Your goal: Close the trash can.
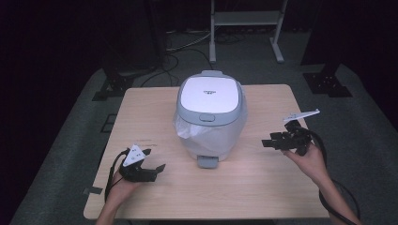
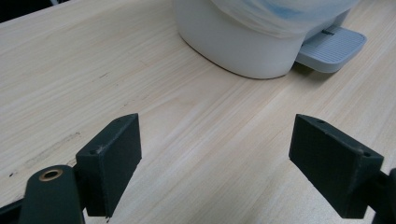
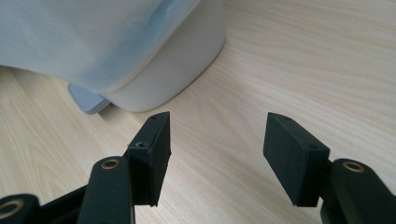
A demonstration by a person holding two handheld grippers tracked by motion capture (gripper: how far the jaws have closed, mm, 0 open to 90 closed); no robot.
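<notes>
A white pedal bin with a grey-rimmed lid stands shut at the middle of the wooden table. A clear liner bag hangs out over its sides, and its grey foot pedal faces the near edge. My left gripper rests low at the bin's near left, open, with bare wood between its jaws; the bin's base and pedal lie ahead of it. My right gripper hovers to the right of the bin, open and empty, facing the bin wall.
A pale metal stand and cables sit on the floor behind the table. Black stand feet flank the far corners. Bare tabletop lies on both sides of the bin and along the near edge.
</notes>
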